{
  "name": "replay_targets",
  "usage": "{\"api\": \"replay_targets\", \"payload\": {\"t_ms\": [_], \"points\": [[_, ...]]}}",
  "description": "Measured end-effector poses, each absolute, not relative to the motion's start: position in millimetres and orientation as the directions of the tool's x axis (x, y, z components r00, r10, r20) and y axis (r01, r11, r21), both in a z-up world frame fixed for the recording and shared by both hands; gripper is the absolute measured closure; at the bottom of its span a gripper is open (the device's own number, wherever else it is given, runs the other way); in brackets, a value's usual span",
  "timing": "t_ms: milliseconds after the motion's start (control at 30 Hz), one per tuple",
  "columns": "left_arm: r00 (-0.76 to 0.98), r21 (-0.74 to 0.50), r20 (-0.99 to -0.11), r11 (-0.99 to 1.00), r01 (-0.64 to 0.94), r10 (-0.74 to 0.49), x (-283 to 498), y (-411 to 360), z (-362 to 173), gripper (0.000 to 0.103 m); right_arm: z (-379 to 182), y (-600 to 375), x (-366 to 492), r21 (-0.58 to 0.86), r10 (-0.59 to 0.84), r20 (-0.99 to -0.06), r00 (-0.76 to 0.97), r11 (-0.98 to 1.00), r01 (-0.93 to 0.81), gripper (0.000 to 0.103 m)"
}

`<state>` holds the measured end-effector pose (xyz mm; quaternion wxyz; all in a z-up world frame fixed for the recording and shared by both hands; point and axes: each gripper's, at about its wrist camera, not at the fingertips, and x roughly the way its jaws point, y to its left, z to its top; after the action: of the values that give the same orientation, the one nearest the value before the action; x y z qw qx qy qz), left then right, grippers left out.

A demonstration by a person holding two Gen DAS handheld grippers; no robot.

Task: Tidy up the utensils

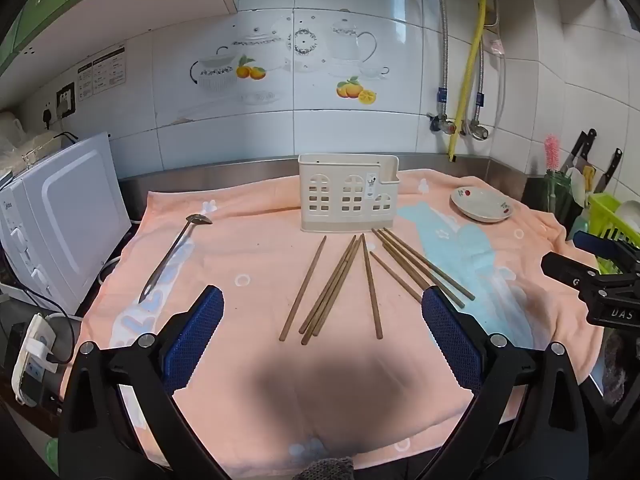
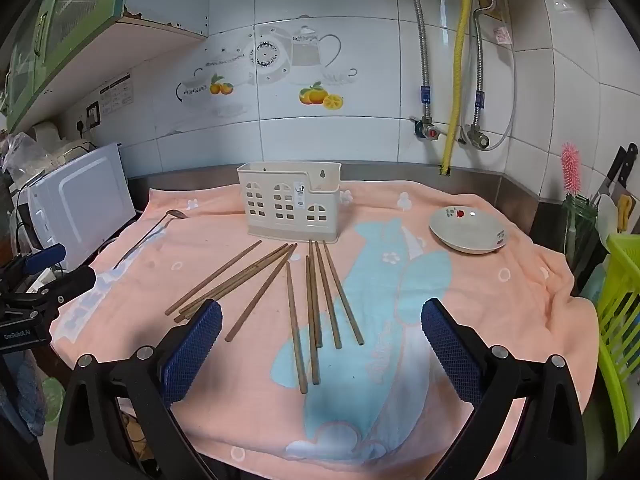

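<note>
Both grippers tilted down over the towel [image 1: 256, 264], jaws wide apart, holding nothing.

Left gripper [image 1: 322, 307] and right gripper [image 2: 321, 312] above scattered chopsticks [image 2: 310, 312]; utensil holder [image 1: 347, 198] at 12 o'clock, ladle [image 1: 176, 248] at 10 o'clock.

Towel [image 1: 256, 360] spread over counter. Utensil holder [image 1: 347, 196] upright at towel's rear centre. Chopsticks [image 1: 340, 284] fanned flat on towel just before holder. Ladle [image 1: 176, 252] lies on towel left of chopsticks. Dish [image 1: 480, 205] on towel right of holder. Microwave [image 1: 60, 224] off towel's left edge. Dish rack [image 2: 622, 312] at far right.
</note>
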<state>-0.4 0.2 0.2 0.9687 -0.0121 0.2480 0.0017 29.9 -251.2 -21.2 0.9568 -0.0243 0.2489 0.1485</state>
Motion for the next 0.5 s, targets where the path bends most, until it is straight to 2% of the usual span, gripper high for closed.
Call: {"api": "replay_targets", "payload": {"t_ms": [500], "points": [[0.875, -0.004, -0.484, 1.0, -0.007, 0.004, -2, -8, -2, 0.005, -21, -248, 27, 0.014, 0.267, -0.49, 0.83, 0.954, -0.298, 0.006]]}}
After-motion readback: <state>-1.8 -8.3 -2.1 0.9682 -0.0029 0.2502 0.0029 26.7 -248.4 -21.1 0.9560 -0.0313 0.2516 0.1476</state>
